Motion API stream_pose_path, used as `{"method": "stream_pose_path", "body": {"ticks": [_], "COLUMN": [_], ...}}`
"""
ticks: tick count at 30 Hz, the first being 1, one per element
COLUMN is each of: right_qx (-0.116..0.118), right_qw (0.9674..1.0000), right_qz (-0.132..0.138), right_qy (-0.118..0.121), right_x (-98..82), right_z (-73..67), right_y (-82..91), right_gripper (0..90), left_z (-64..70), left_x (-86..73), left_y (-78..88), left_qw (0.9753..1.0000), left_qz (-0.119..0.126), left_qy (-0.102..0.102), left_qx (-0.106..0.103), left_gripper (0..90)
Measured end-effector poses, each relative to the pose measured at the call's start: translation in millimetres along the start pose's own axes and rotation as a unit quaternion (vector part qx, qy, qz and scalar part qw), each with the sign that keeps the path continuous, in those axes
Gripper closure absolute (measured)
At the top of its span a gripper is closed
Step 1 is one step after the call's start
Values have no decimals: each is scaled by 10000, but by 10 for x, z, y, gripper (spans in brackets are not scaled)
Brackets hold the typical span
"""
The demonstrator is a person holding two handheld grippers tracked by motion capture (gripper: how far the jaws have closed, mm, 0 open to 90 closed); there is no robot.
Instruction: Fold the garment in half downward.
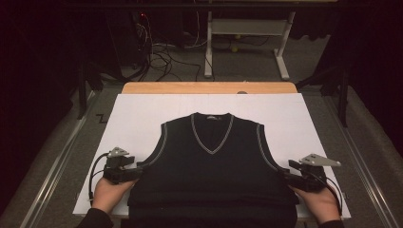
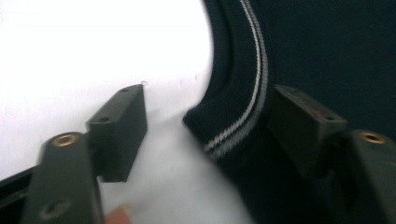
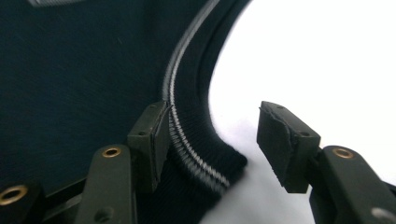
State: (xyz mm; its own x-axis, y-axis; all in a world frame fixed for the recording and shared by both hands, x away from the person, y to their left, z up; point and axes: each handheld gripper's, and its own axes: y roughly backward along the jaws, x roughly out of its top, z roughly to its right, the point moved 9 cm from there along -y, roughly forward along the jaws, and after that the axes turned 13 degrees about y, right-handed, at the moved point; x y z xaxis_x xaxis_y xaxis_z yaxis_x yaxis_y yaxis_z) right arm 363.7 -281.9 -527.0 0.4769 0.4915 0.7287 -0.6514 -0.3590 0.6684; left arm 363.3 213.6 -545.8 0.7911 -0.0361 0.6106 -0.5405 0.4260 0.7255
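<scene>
where the white board (image 1: 142,114) covers the table, a dark vest (image 1: 211,166) lies flat, neck away from the person, hem folded up. left gripper (image 1: 138,170): jaws parted around the armhole's lower corner, not pressing on it. right gripper (image 1: 286,175): likewise, parted around the opposite armhole corner, one pad touching the ribbing.
</scene>
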Motion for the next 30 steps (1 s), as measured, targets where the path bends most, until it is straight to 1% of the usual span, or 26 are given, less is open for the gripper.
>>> {"method": "stream_pose_path", "body": {"ticks": [1, 2, 3, 5, 7, 8, 9, 10, 11, 12, 14, 16, 17, 18, 19, 20, 22, 23, 24, 26, 27, 28, 29, 30], "right_qx": [60, 60, 246, 335, 342, 365, 334, 334, 294, 294, 293, 294, 308, 308, 356, 356, 405, 443, 469, 486, 478, 469, 495, 497], "right_qw": [10000, 10000, 9997, 9994, 9994, 9993, 9994, 9994, 9994, 9994, 9993, 9992, 9990, 9990, 9987, 9987, 9984, 9981, 9979, 9979, 9978, 9979, 9976, 9976], "right_qz": [-64, -64, -35, -14, 9, 34, 29, 29, 56, 56, 110, 131, 163, 163, 150, 150, 142, 156, 167, 158, 185, 223, 320, 379], "right_qy": [7, 7, -39, 46, 66, 50, 55, 55, 151, 151, 222, 238, 273, 273, 338, 338, 363, 396, 418, 393, 430, 390, 371, 306], "right_x": [-5, -5, 15, 26, 26, 28, 26, 26, 26, 26, 26, 23, 5, 5, -28, -28, -63, -85, -91, -97, -91, -75, -35, 11], "right_z": [-9, -9, -49, -85, -100, -105, -107, -107, -115, -115, -136, -145, -170, -170, -206, -206, -240, -271, -291, -334, -339, -347, -337, -320], "right_y": [-49, -49, -63, -51, -36, -25, -15, -15, 10, 10, 65, 89, 138, 138, 182, 182, 224, 273, 300, 351, 357, 368, 363, 351], "right_gripper": [469, 469, 586, 706, 812, 849, 861, 861, 870, 870, 879, 879, 880, 880, 880, 880, 880, 880, 880, 876, 861, 800, 740, 685], "left_z": [27, 55, 86, 98, 119, 122, 123, 124, 124, 124, 127, 136, 160, 160, 173, 187, 206, 225, 225, 240, 233, 221, 201, 201], "left_x": [0, -7, -26, -34, -41, -42, -41, -45, -57, -57, -80, -91, -115, -115, -131, -150, -190, -254, -254, -327, -308, -264, -196, -196], "left_y": [-4, -5, -2, 3, 20, 33, 45, 54, 69, 69, 101, 118, 157, 157, 176, 194, 233, 271, 271, 315, 340, 359, 372, 372], "left_qw": [10000, 9999, 9997, 9995, 9994, 9994, 9994, 9994, 9992, 9992, 9989, 9988, 9986, 9986, 9984, 9983, 9980, 9977, 9977, 9972, 9973, 9976, 9980, 9980], "left_qz": [-36, -61, -104, -114, -81, -48, -12, -11, -25, -25, -30, -26, -6, -6, -10, -14, -46, -103, -103, -175, -115, -17, 96, 96], "left_qy": [-70, -101, -219, -252, -207, -235, -248, -237, -228, -228, -187, -188, -248, -248, -289, -317, -377, -392, -392, -428, -441, -399, -320, -320], "left_qx": [-23, -94, -101, -139, -252, -257, -246, -257, -316, -316, -427, -445, -469, -469, -479, -487, -510, -540, -540, -586, -578, -559, -533, -533], "left_gripper": [370, 370, 477, 558, 676, 724, 749, 749, 759, 761, 767, 768, 768, 768, 768, 768, 768, 768, 767, 763, 749, 684, 604, 541]}}
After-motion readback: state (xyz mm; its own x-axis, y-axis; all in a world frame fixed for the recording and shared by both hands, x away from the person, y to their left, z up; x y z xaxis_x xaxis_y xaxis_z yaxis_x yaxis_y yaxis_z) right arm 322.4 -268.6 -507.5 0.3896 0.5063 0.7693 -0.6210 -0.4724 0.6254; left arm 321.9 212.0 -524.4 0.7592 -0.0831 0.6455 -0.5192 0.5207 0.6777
